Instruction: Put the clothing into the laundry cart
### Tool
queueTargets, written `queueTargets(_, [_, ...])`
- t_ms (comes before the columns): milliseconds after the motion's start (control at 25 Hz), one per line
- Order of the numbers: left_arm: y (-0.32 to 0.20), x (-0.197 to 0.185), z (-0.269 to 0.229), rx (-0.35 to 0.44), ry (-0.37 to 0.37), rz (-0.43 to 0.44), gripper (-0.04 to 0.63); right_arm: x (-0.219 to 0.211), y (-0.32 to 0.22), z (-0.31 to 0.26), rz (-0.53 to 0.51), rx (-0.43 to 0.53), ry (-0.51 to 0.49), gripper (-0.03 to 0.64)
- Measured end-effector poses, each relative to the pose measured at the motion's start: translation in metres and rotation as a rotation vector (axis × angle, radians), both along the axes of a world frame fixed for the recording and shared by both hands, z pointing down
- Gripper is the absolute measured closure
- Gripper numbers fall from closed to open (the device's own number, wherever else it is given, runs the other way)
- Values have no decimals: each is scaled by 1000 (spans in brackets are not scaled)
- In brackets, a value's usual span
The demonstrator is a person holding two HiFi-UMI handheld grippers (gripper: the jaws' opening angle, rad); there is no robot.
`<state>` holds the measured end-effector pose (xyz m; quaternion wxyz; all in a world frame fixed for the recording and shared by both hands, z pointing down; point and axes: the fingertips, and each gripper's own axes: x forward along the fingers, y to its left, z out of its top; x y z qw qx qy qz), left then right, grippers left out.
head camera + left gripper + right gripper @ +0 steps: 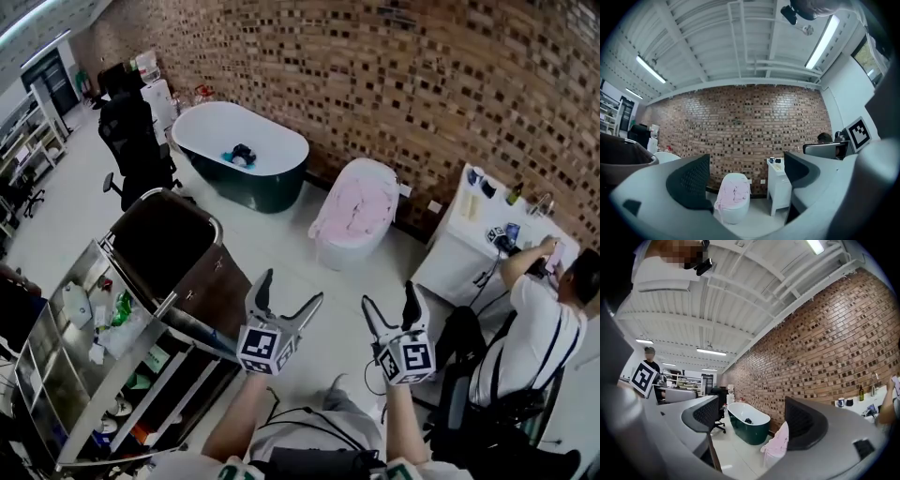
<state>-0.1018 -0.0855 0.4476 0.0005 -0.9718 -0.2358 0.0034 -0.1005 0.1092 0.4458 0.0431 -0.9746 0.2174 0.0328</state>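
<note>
Both two-jaw grippers are pointing level above the pale glossy floor. The left gripper is holding its jaws wide apart and gripping nothing; its dark, dimple-textured pads are framing only the far side of the room. The right gripper is likewise keeping its jaws well apart, with nothing between them. The soft pink crumpled garment is lying draped over a smooth white rounded tub near the foot of the rough red-brown brick wall, well apart from both grippers. The laundry cart — a dark brown fabric bag hanging in a tubular metal frame — is standing at the left, apart from the garment. Behind it, an oval freestanding bathtub — dark green outside, white inside — is sitting against the same wall. A person in a white shirt is sitting at the right.
</note>
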Motion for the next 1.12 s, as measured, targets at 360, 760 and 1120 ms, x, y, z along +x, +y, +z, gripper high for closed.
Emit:
queueTargets(360, [73,111,0,2,-10,-39,118,113,71,0,-50,7,9,164])
queueTargets(760, [93,200,27,18,-40,-33,118,198,94,31,-46,11,-45,164])
queueTargets(1120, [83,357,53,-9,-59,12,118,337,88,50,-27,-52,-81,164])
